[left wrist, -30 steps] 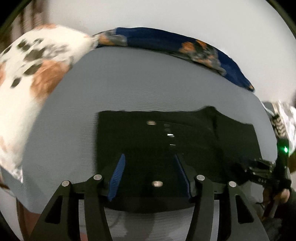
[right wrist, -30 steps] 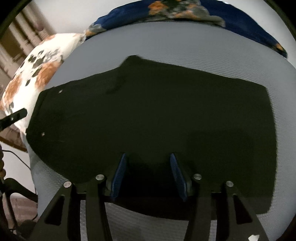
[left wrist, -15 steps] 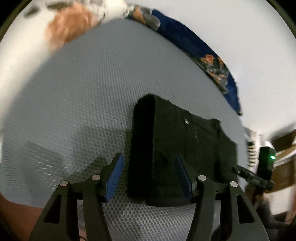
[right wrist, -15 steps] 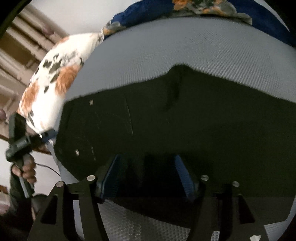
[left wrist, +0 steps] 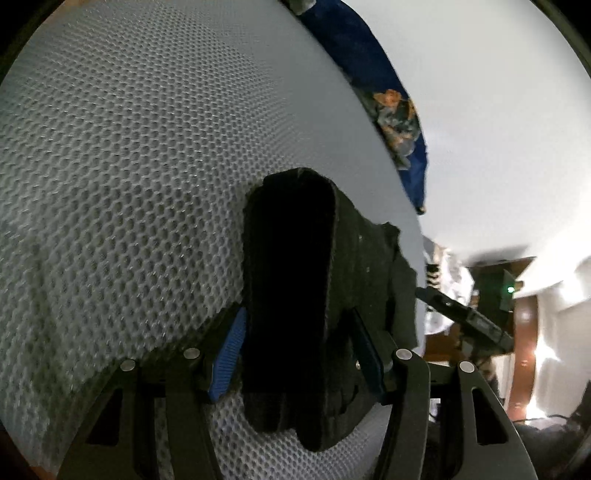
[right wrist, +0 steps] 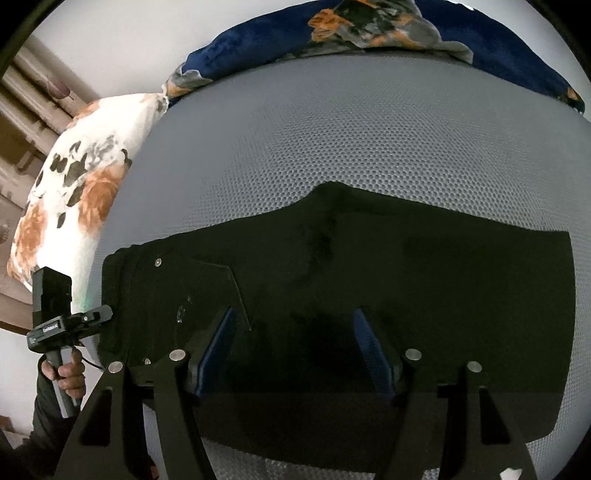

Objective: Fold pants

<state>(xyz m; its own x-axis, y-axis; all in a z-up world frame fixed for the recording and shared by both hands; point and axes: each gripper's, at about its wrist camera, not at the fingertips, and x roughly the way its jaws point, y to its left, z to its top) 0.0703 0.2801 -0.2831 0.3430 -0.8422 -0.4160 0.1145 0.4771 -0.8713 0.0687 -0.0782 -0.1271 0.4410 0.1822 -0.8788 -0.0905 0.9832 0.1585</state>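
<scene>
Black pants [right wrist: 406, 258] lie flat across a grey mesh mattress [right wrist: 332, 129], waist end to the left with small metal rivets showing. My right gripper [right wrist: 295, 347] hovers low over the near edge of the pants; its jaws are opening and the blue pads press on nothing. In the left wrist view my left gripper [left wrist: 297, 354] points along the pants [left wrist: 291, 258] from the waist end. The thick folded edge sits between its blue pads without being pinched. That gripper [right wrist: 99, 317] also shows at the left of the right wrist view.
A white pillow [right wrist: 81, 177] with orange and black flowers lies left of the mattress. A dark blue floral blanket [right wrist: 369, 33] runs along the far edge by a white wall. A hand [right wrist: 70, 373] grips the left tool's handle. Bare mesh [left wrist: 110, 184] spreads beyond the pants.
The left gripper dropped and swung round to the waist end, and now straddles its edge. The right gripper's jaws widened and it drew back a little from the cloth.
</scene>
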